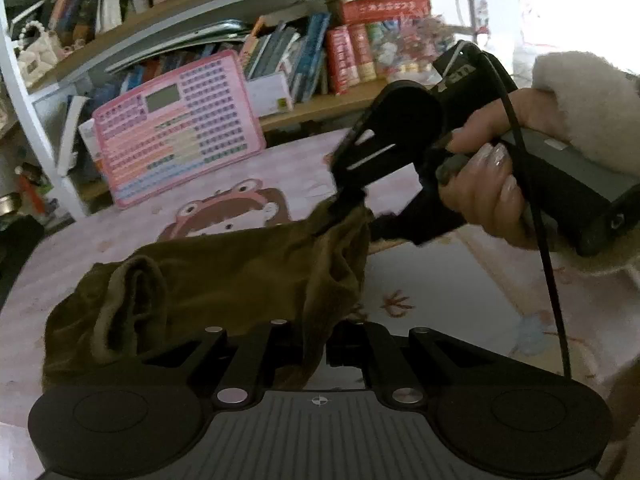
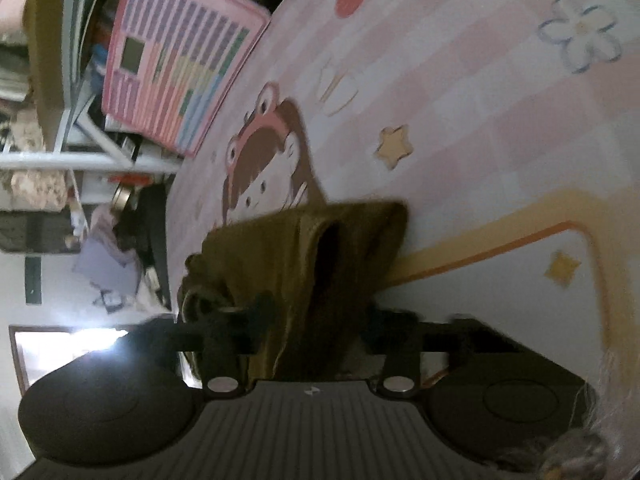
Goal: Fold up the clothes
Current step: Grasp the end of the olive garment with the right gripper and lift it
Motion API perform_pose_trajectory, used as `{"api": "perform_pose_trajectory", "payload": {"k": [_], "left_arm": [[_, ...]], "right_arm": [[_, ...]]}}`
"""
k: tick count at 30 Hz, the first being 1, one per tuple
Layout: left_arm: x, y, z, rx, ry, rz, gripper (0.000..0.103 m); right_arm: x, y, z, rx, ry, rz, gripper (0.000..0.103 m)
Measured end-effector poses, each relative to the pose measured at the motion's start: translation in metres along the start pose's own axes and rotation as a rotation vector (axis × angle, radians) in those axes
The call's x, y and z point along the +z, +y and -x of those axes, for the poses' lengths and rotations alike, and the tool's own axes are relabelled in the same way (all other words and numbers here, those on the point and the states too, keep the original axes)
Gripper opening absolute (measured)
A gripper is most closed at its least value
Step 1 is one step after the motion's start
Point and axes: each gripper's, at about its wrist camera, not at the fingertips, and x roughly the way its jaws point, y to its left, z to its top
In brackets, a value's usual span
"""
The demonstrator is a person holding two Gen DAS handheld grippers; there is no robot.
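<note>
A pink cartoon-printed table (image 1: 460,304) stands before cluttered bookshelves (image 1: 248,56), and on it the olive-brown garment (image 1: 224,276) lies bunched, one end lifted toward the right gripper (image 1: 352,200). The left gripper (image 1: 316,344) has its fingers pressed together on a fold of the cloth near the camera, while the right gripper's fingers pinch the raised corner, though that view is blurred and the hold looks thin. If that corner slips, or the two hands pull unevenly, the garment would likely sag back into a heap and the fold come out crooked.
</note>
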Motion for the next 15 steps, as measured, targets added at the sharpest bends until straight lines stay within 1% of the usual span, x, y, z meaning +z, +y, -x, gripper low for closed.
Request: {"api": "perform_pose_trajectory", "payload": {"k": [1,3,6,8,11,12,14,15], "left_arm": [[0.001,-0.003,0.001,-0.026,-0.007,0.002,0.005],[0.006,-0.010,0.001,-0.090,-0.026,0.001,0.005],[0.015,-0.020,0.003,-0.193,-0.064,-0.007,0.005],[0.018,-0.023,0.002,-0.251,-0.074,-0.008,0.005],[0.018,-0.021,-0.001,-0.309,-0.069,0.015,0.004],[0.017,-0.019,0.001,-0.318,-0.074,0.028,0.004],[0.016,-0.010,0.005,-0.336,-0.093,0.068,0.004],[0.015,-0.004,0.009,-0.343,-0.106,0.097,0.004]], "right_arm": [[0.001,-0.002,0.007,0.000,-0.011,-0.004,0.012],[0.003,-0.005,0.022,-0.003,-0.038,-0.001,0.011],[0.003,0.000,0.050,-0.027,-0.121,0.049,0.011],[0.002,-0.003,0.068,-0.038,-0.169,0.046,0.011],[-0.003,-0.015,0.080,-0.082,-0.193,0.005,0.011],[-0.004,-0.019,0.081,-0.093,-0.196,-0.013,0.011],[-0.008,-0.018,0.085,-0.088,-0.212,-0.020,0.011],[-0.010,-0.011,0.086,-0.076,-0.222,-0.001,0.011]]}}
